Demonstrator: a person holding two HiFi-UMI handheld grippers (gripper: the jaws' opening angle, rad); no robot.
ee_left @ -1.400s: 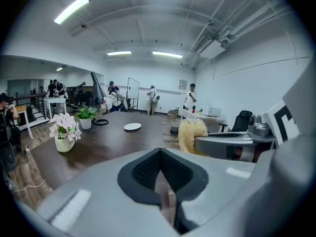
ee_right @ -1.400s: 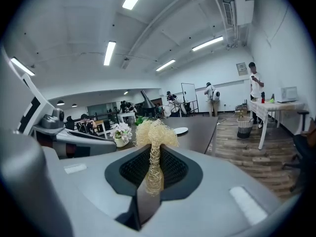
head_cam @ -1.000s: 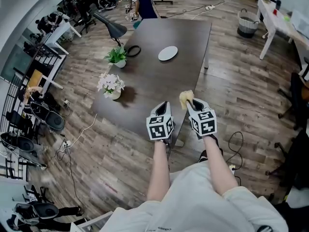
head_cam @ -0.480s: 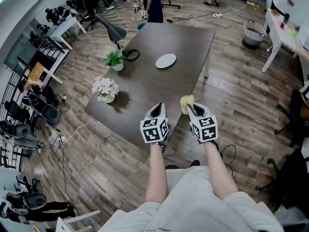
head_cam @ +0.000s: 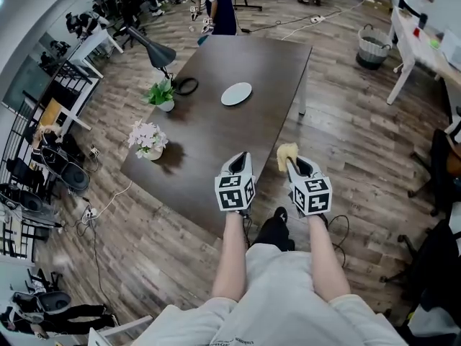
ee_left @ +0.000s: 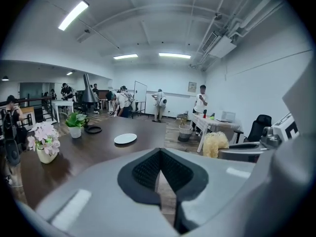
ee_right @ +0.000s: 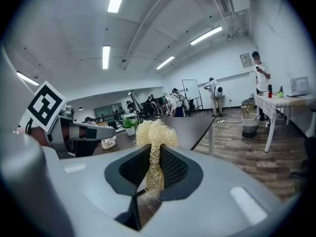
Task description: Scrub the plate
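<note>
Left tool (head_cam: pixel 241 158) (ee_left: pixel 159 154) was held with jaws pressed together, nothing between them. Right tool (head_cam: pixel 294 163) (ee_right: pixel 153 158) was clamped on a pale yellow fibrous scrubber (head_cam: pixel 287 153) (ee_right: pixel 154 131), its tuft standing out past the tips. Both tools were held side by side, near the close edge of the dark surface (head_cam: pixel 216 139). White plate (head_cam: pixel 236 94) (ee_left: pixel 125 138) was seen lying flat, well ahead of both tools. Flower pot (head_cam: pixel 146 138) and green plant (head_cam: pixel 162 93) were noted ahead, left of the left tool.

1. Bright, even indoor light from ceiling strip lights (ee_left: pixel 73 15).
2. Soft shadow beside flower pot (head_cam: pixel 146 139) on table (head_cam: pixel 216 143).
3. Heavy fisheye warp, dark vignetted corners in both gripper views.
4. Near foreground blurry, background sharp.
</note>
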